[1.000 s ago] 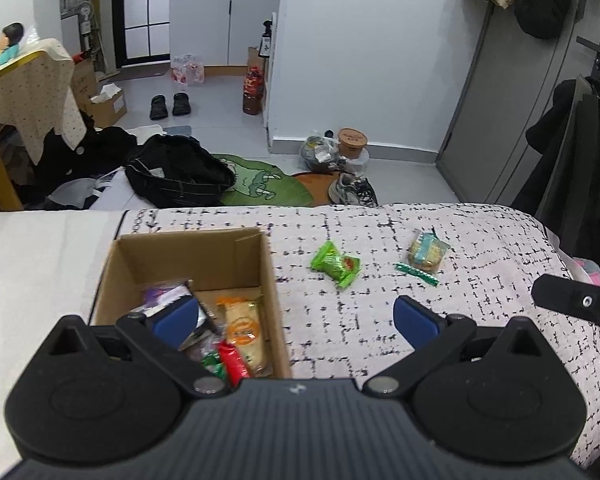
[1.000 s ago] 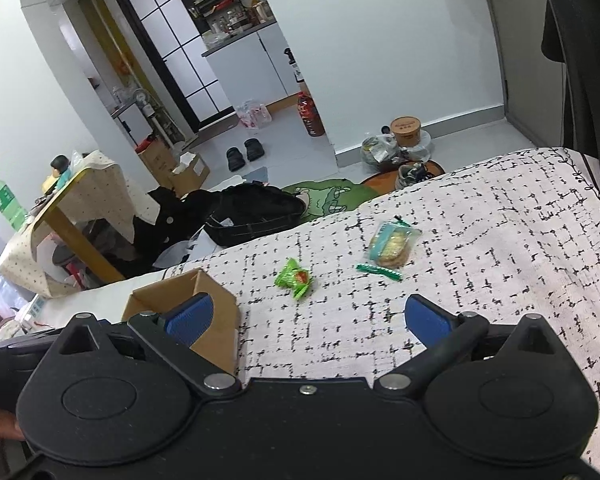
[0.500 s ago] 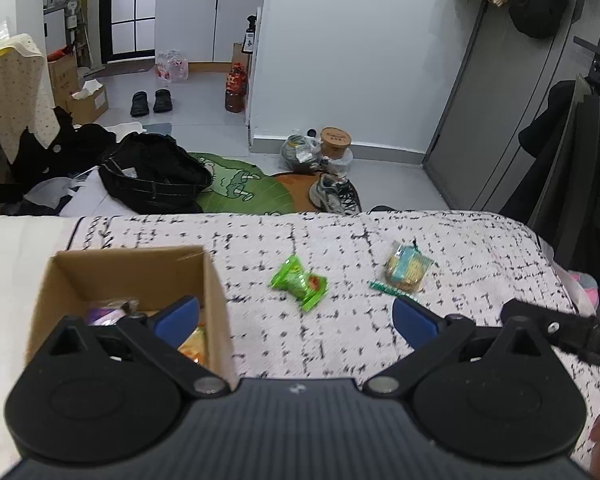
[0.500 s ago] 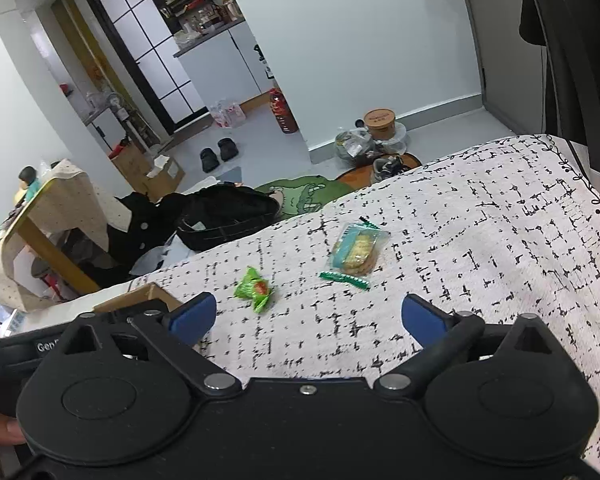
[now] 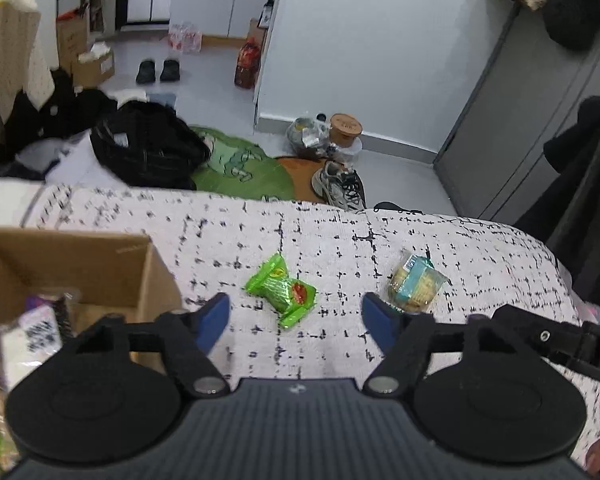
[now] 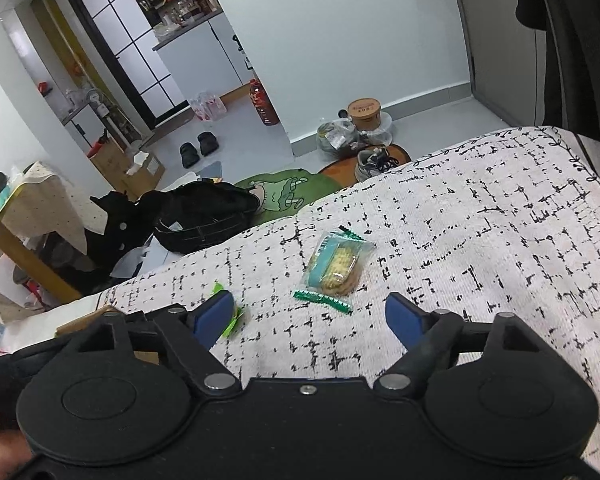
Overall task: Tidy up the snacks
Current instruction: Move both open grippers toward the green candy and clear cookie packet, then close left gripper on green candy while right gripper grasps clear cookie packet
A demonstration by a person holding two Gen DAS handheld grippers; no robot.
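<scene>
Both grippers' fingers are apart. The green snack (image 5: pixel 281 295) looks light and crinkly; grab its fat middle.

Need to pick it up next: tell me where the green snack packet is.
In the left wrist view the green snack packet lies on the patterned cloth between the open left gripper fingers, right of the cardboard box and left of the cracker packet.

Green snack packet (image 5: pixel 281 290) and clear cracker packet (image 5: pixel 416 287) lie flat beside the open cardboard box (image 5: pixel 112 272).
</scene>
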